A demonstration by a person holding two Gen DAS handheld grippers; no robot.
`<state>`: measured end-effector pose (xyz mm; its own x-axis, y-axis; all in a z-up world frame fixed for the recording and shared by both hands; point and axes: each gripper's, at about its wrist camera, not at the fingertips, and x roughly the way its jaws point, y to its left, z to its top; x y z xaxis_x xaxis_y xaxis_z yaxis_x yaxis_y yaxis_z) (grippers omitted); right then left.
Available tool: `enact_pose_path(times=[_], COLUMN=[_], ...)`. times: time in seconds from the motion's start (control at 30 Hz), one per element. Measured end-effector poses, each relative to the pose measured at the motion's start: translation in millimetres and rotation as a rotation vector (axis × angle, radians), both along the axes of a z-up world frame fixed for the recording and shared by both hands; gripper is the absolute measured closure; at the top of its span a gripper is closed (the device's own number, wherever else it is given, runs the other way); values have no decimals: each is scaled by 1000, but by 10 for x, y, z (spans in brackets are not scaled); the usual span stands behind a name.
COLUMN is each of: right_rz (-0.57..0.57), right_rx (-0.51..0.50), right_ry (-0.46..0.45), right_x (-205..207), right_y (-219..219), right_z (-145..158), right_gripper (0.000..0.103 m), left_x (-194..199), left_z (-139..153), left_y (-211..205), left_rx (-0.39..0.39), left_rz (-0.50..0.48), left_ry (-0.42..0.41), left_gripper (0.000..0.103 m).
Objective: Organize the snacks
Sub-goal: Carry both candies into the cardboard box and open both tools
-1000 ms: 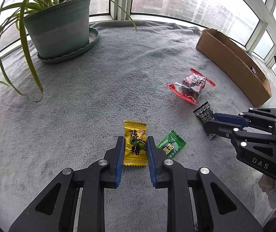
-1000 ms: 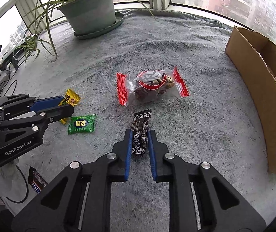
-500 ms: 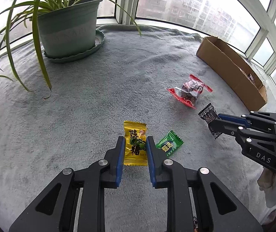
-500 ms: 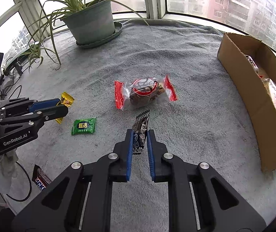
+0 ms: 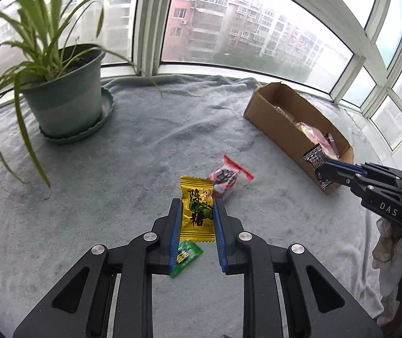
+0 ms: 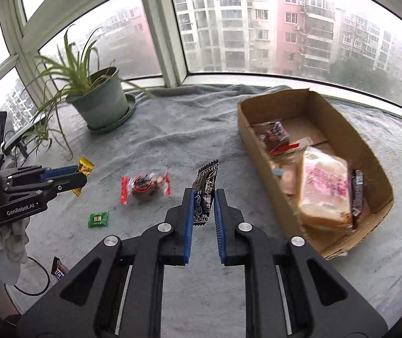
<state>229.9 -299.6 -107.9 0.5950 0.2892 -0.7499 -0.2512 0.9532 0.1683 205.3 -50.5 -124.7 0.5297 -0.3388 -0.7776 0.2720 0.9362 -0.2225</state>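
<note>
From your left wrist camera, your left hand-held gripper (image 5: 195, 219) is clamped on the yellow candy packet (image 5: 196, 209), its blue pads pressing the wrapper's two long edges and holding it clear of the grey towel (image 5: 116, 197) that covers the tabletop. Below it, on the towel, lies the green candy (image 5: 186, 257); just beyond the yellow packet sits the clear red-ended snack bag (image 5: 226, 177). Farther right stands the cardboard box (image 5: 279, 129), with wrapped snacks inside. Your right hand-held gripper (image 5: 319, 169) shows at the right edge, gripping the black wafer packet (image 5: 316, 160) in front of the box's near wall. A potted plant (image 5: 65, 95) stands at the back left by the window.

From your right wrist camera, the right hand-held gripper (image 6: 203, 205) is closed tight on the black wafer packet (image 6: 205, 191) — held upright, off the towel (image 6: 172, 140), left of the cardboard box (image 6: 260, 152). The box already holds a pink-printed bread bag (image 6: 324, 191) and other packets. The snack bag (image 6: 145, 185) and green candy (image 6: 98, 219) lie on the towel to the left, and a dark bar (image 6: 59, 268) sits at the towel's near edge. Your left hand-held gripper (image 6: 81, 173) holds the yellow candy packet (image 6: 84, 169) aloft.
</note>
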Motion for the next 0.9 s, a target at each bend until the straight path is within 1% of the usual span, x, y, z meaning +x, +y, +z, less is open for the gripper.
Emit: enact_pose_path(times=[0.2, 0.33, 0.43, 0.63, 0.9], right_rz=[-86, -120, -142, -159, -158], right_rx=[8, 18, 17, 1, -24], right_ry=[-55, -62, -68, -66, -42], right_x=[246, 439, 562, 790, 1070], right_y=[-502, -753, -887, -1058, -1146], right_z=[239, 300, 319, 261, 81], right_gripper=[89, 89, 89, 89, 89], left_x=[264, 476, 568, 708, 901], left_z=[221, 301, 329, 337, 325], left_y=[-336, -568, -755, -1118, -1557], left_rx=[-28, -59, -56, -65, -39], left_rz=[-45, -69, -96, -138, -185], left_ry=[-38, -41, -43, -40, -43], left_gripper=[83, 83, 83, 83, 83])
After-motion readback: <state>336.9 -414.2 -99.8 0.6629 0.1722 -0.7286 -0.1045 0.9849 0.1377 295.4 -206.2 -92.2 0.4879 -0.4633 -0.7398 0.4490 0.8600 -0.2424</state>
